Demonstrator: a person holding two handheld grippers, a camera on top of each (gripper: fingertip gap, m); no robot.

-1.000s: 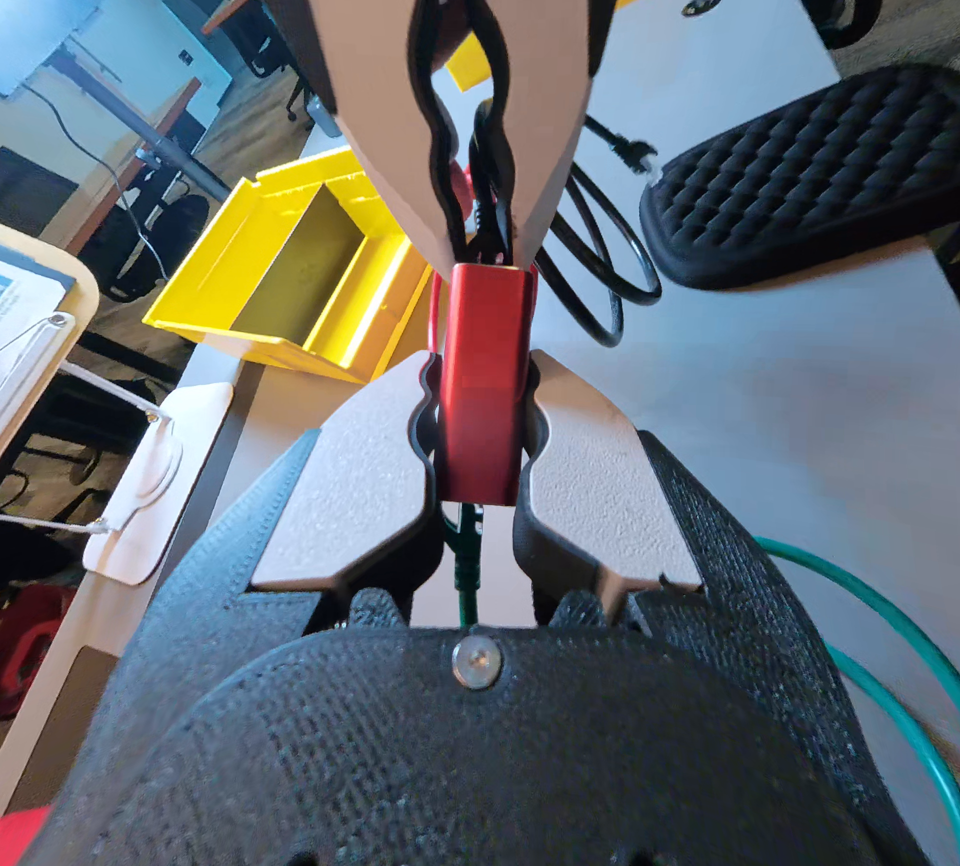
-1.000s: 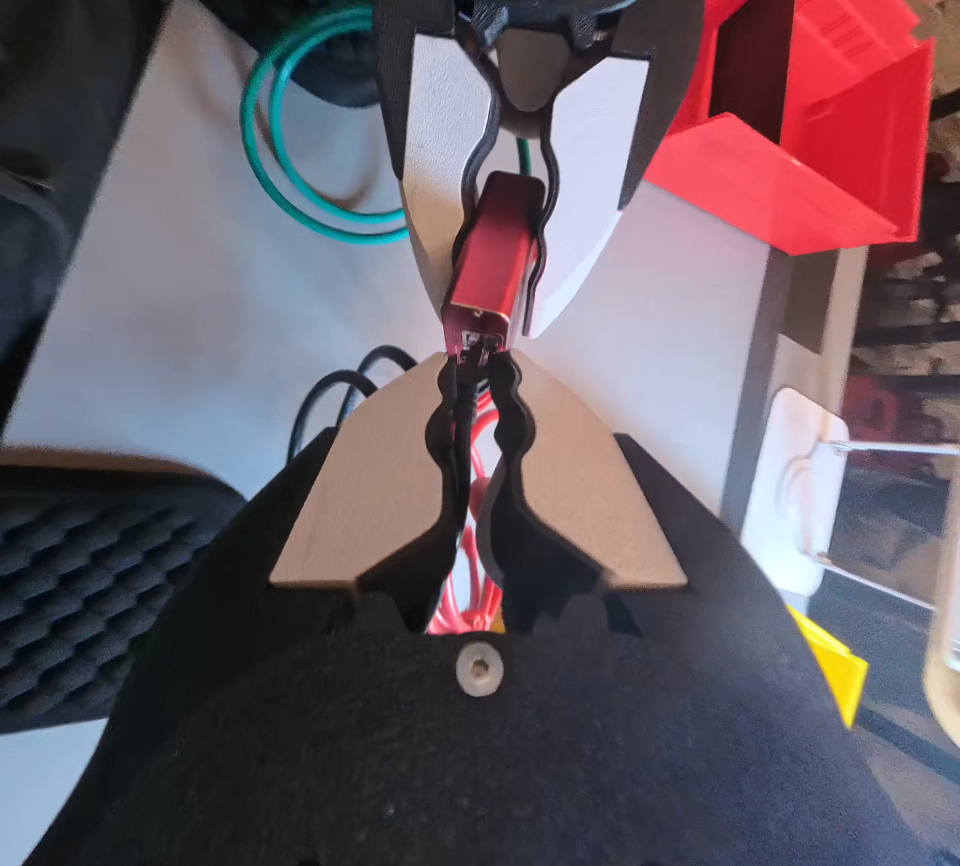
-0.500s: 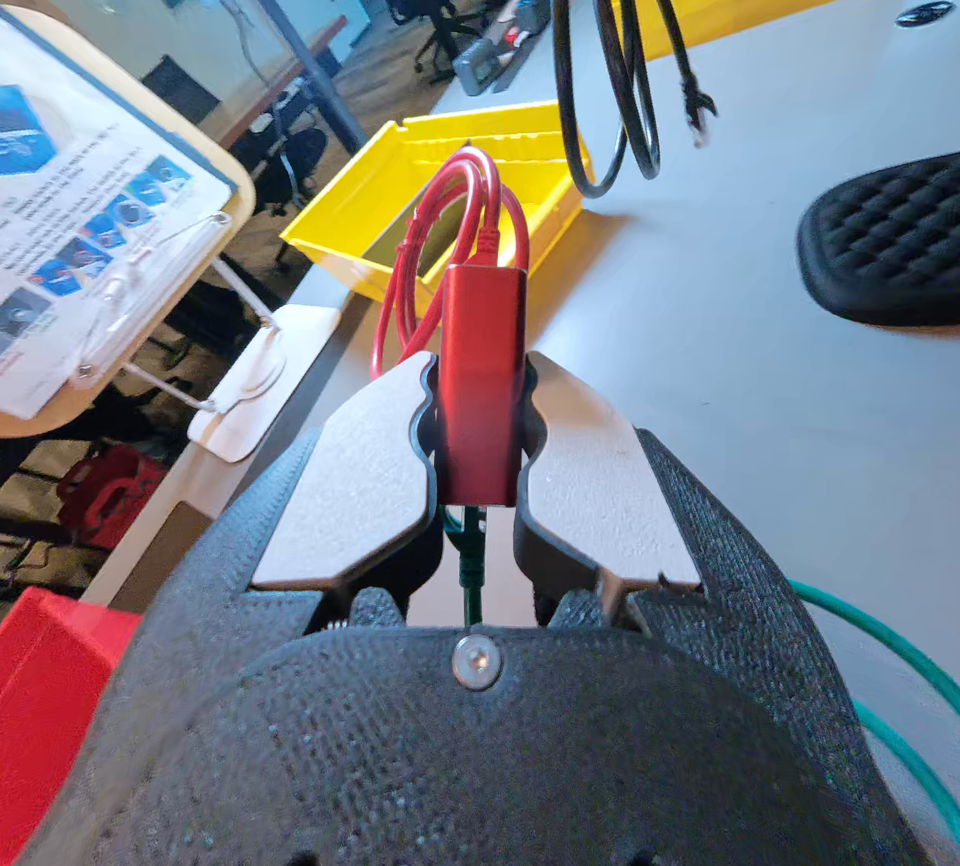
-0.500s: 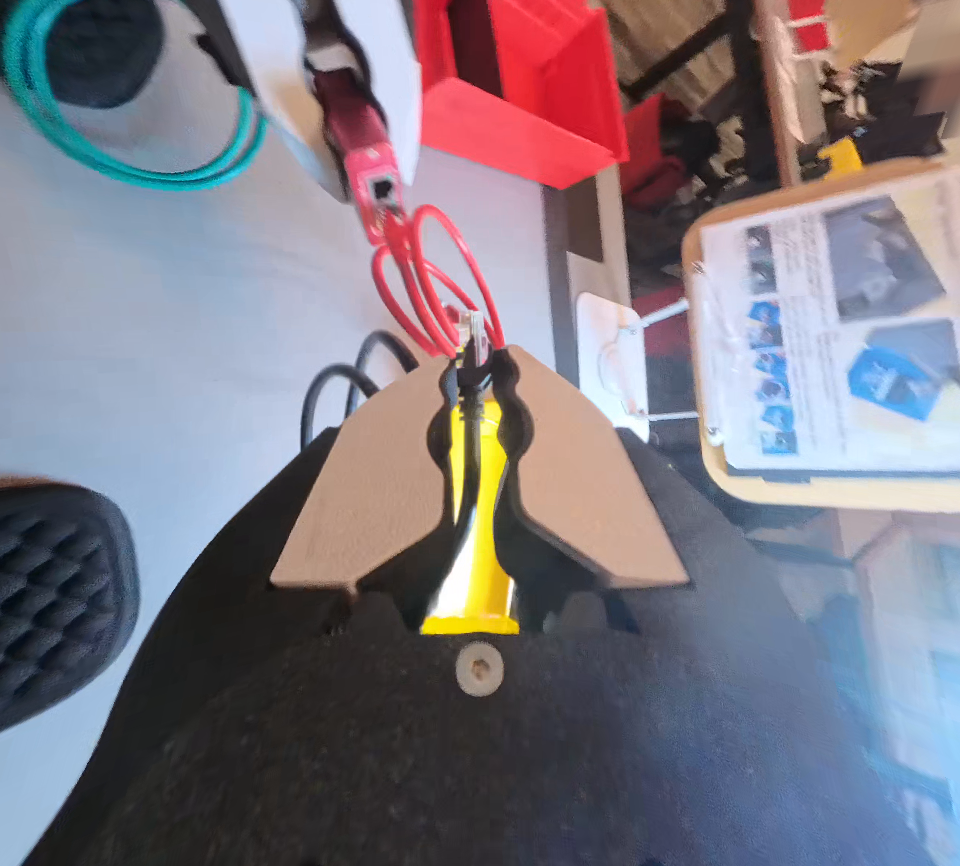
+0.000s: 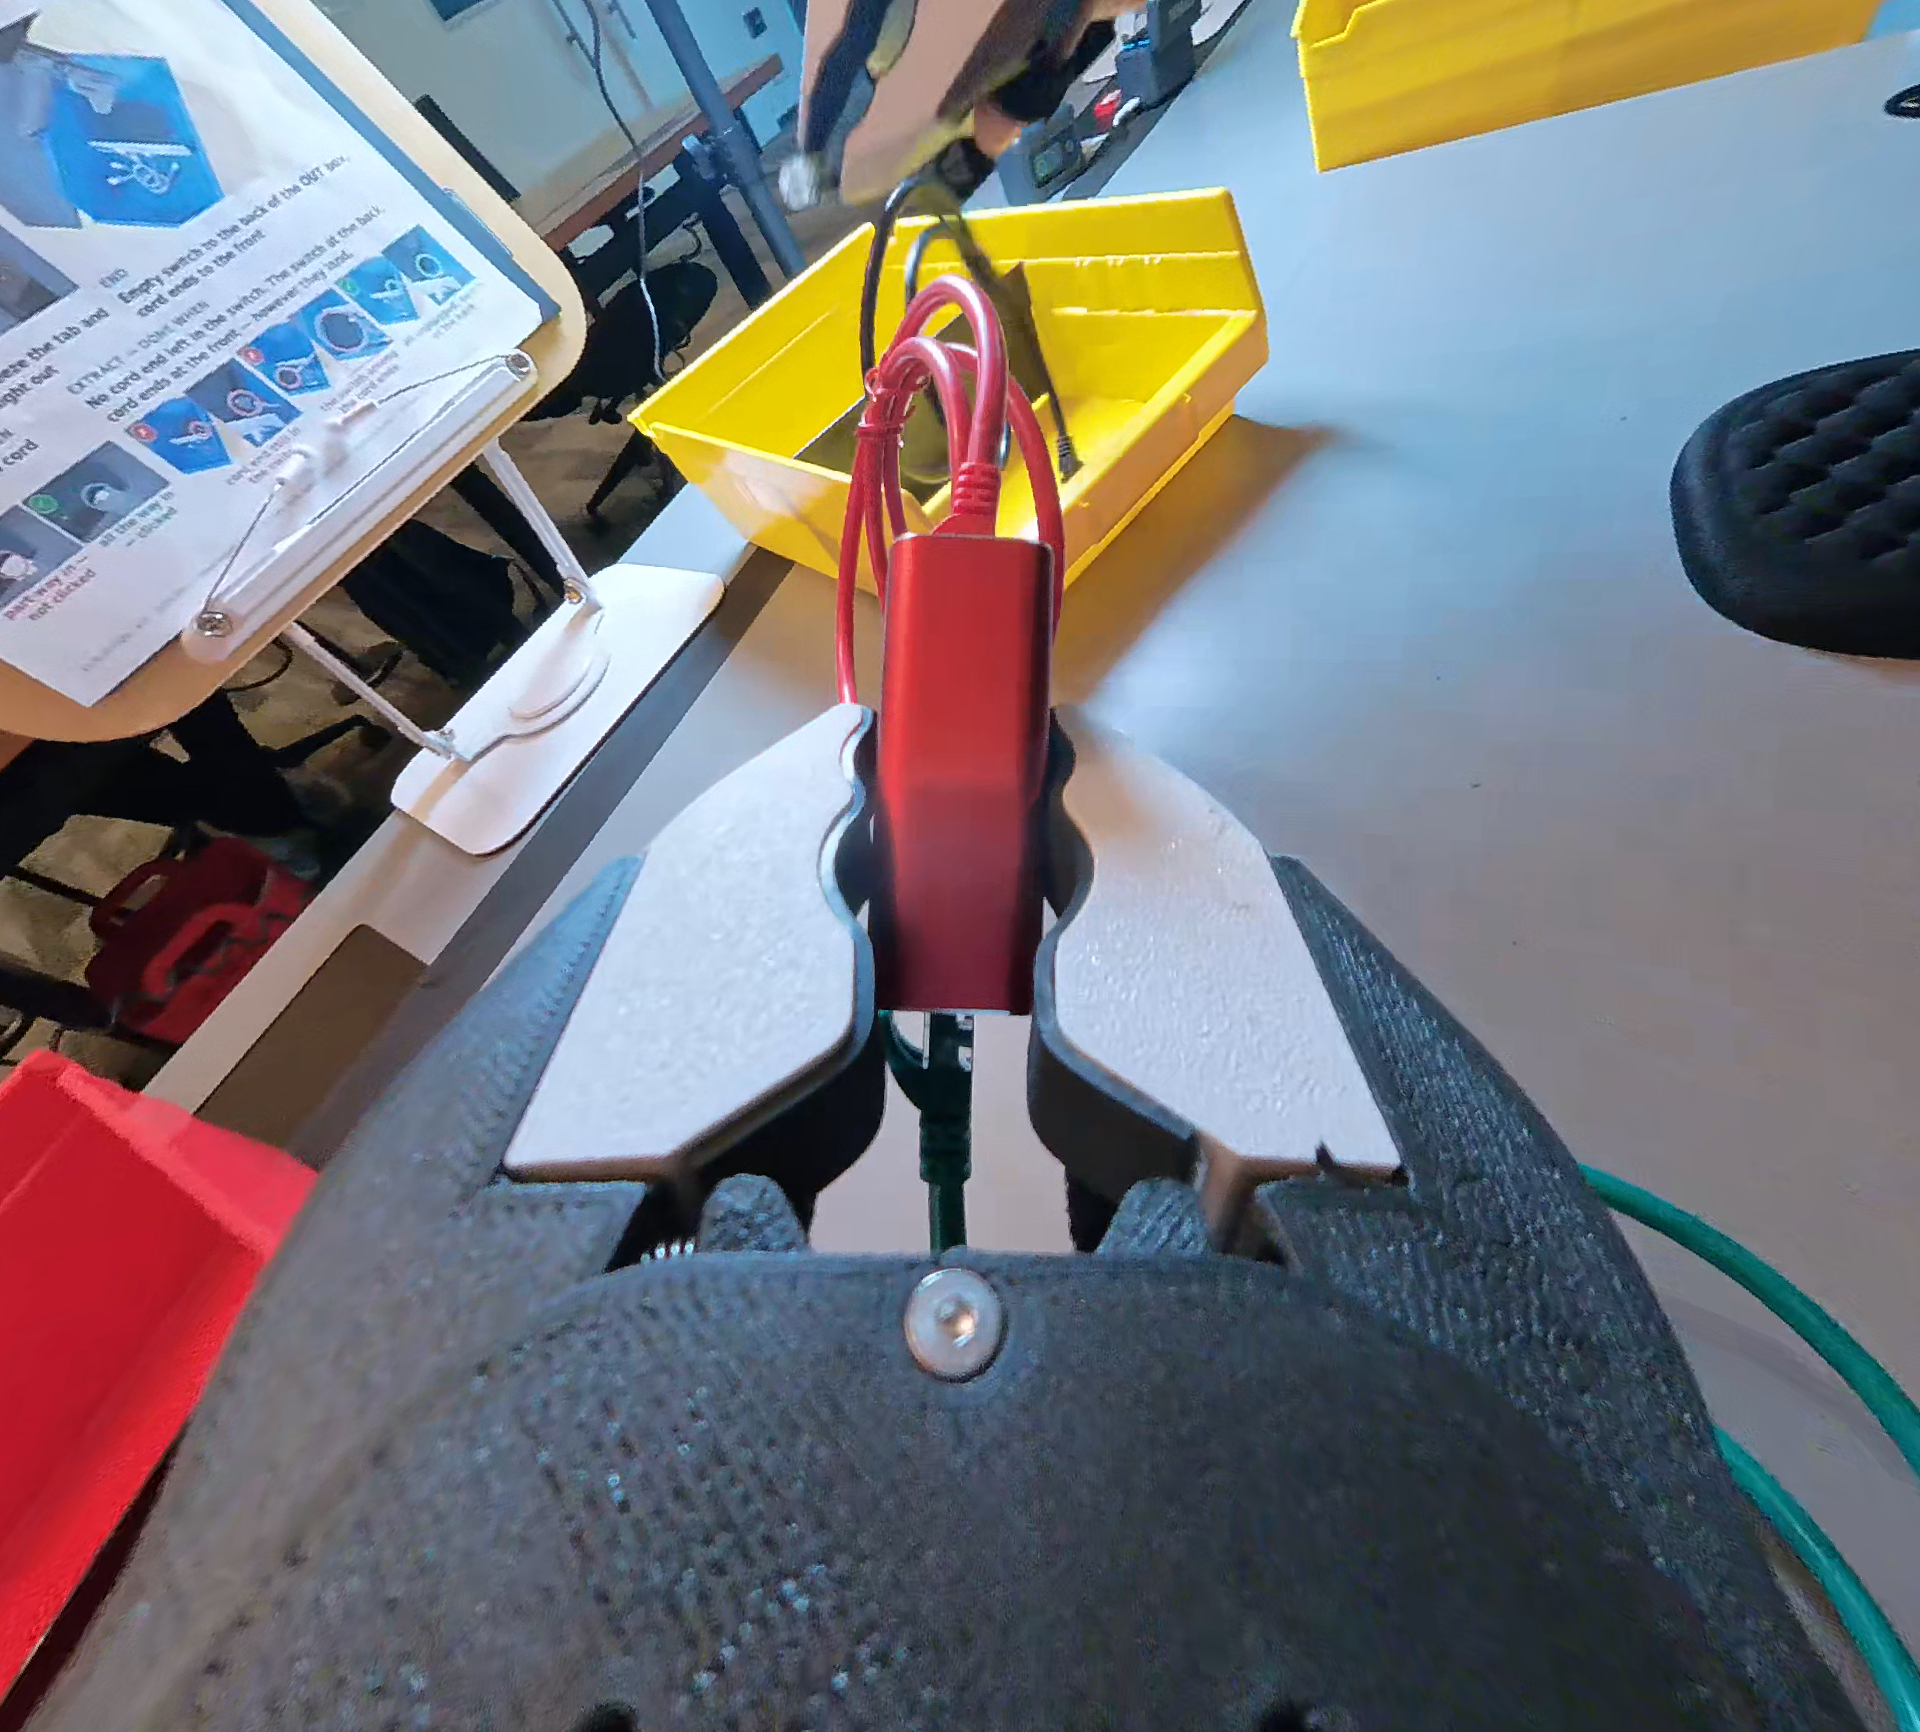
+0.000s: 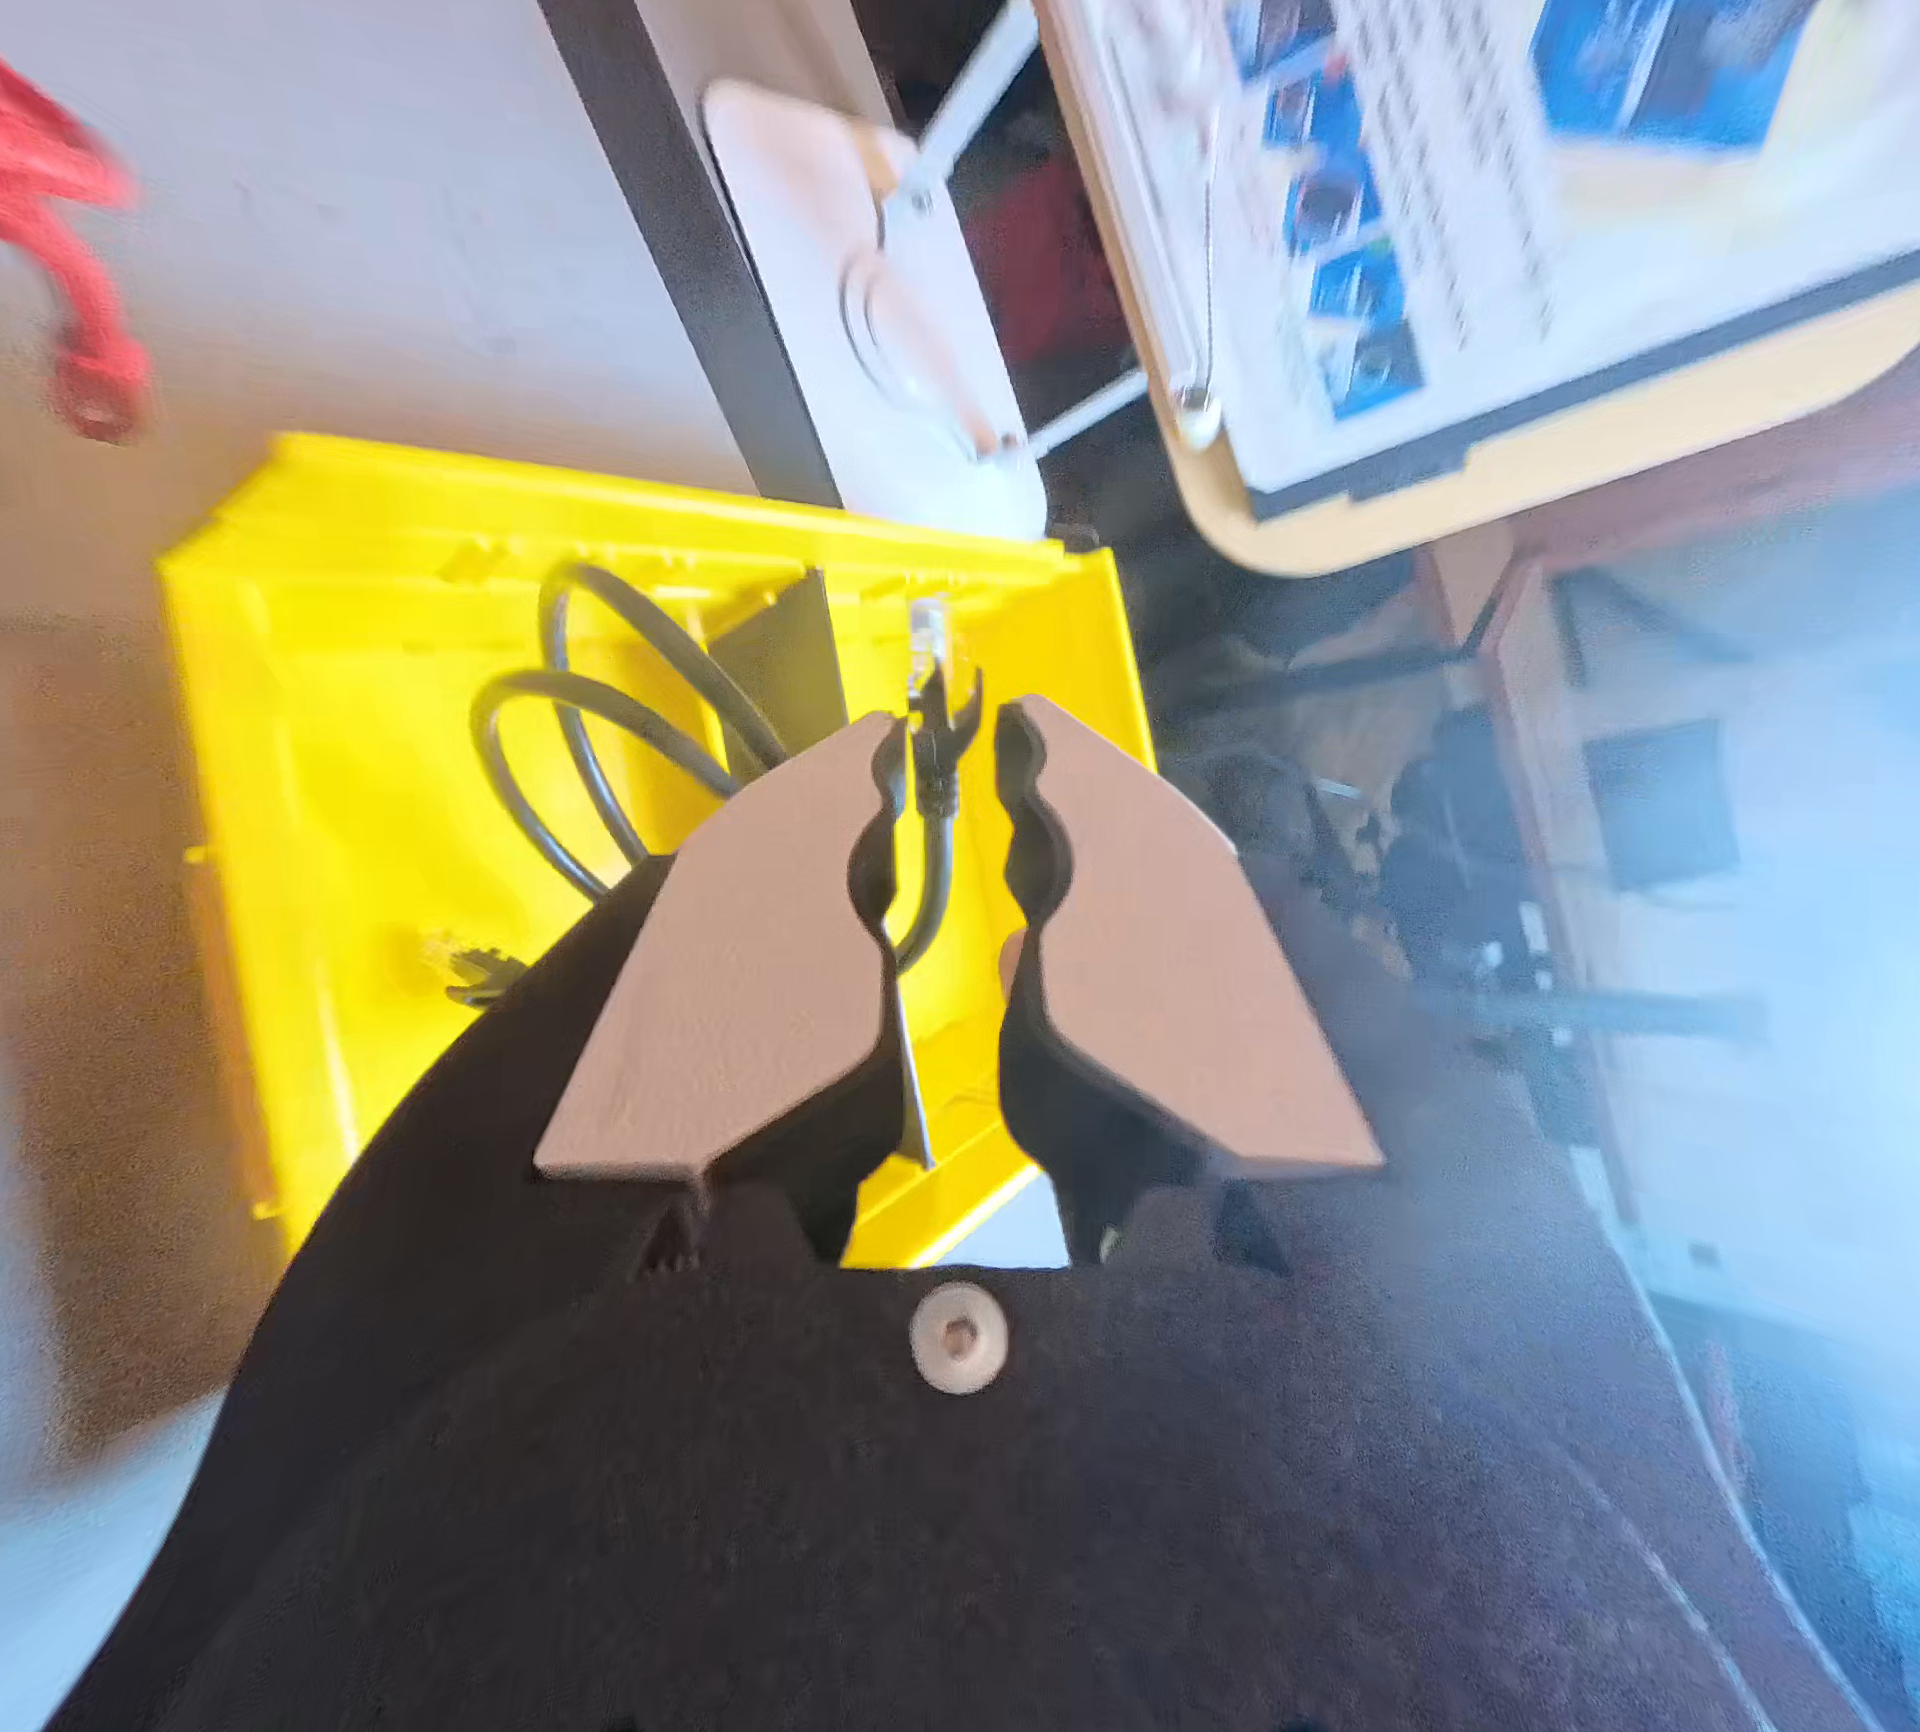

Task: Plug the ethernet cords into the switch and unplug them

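Note:
My left gripper [image 5: 961, 726] is shut on the red switch [image 5: 961, 799] and holds it above the grey table. A red cord [image 5: 935, 394] is plugged into its far end and coils beyond it. A green cord [image 5: 945, 1121] is plugged into its near end. My right gripper [image 6: 956, 714] is over the yellow bin [image 6: 623, 487] with its jaws apart. The black cord's plug [image 6: 935, 747] lies loose between them against the left finger, and its loops [image 6: 582, 747] hang into the bin. The right gripper also shows blurred at the top of the left wrist view [image 5: 935, 20].
A stand holding a printed sheet [image 5: 208, 332] is off the table's left edge and also shows in the right wrist view [image 6: 1507, 124]. A black padded rest [image 5: 1818, 519] lies at right. A red bin [image 5: 104, 1267] is near left, and a second yellow bin [image 5: 1558, 20] is far right. My hands' fingertips stand some 30 centimeters from each other. The left tips stand about 30 centimeters off the black padded rest [image 5: 1818, 519].
My right gripper pulled the black cord out of the switch, carried it to the yellow bin and opened its jaws. The left gripper kept hold of the switch.

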